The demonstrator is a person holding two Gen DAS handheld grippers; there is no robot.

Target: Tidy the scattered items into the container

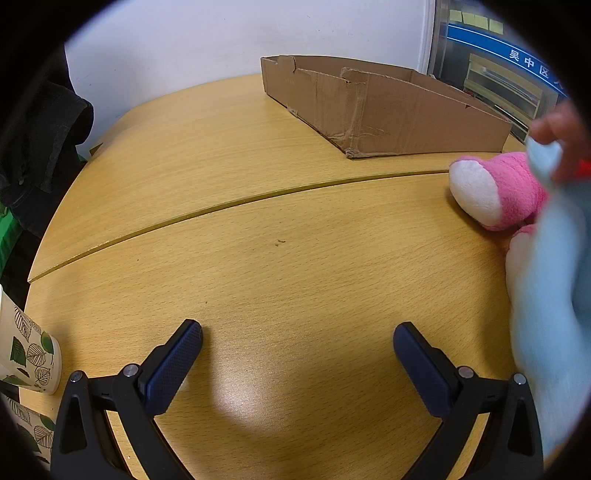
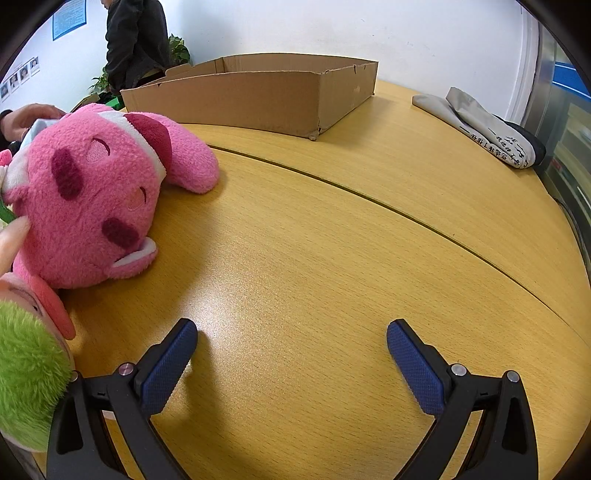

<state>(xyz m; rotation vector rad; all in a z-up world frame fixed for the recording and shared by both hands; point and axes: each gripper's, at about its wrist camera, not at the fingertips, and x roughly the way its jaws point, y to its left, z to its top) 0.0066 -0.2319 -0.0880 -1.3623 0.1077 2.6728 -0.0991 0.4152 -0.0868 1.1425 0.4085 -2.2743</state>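
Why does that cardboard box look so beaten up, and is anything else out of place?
The cardboard box has ragged, torn top edges and a crumpled near corner, so it looks cut down by hand. The pink plush bear lies toppled on its side on the wooden table, outside the box. Nothing looks spilled.

A light wooden table [image 2: 332,229] with a curved seam across its top fills both views and catches a soft glare near its front edge. A plain white wall [image 1: 221,33] rises behind its far edge. A glass door [image 1: 491,74] stands beyond the far right corner, green plants [image 2: 177,48] beyond the far left.
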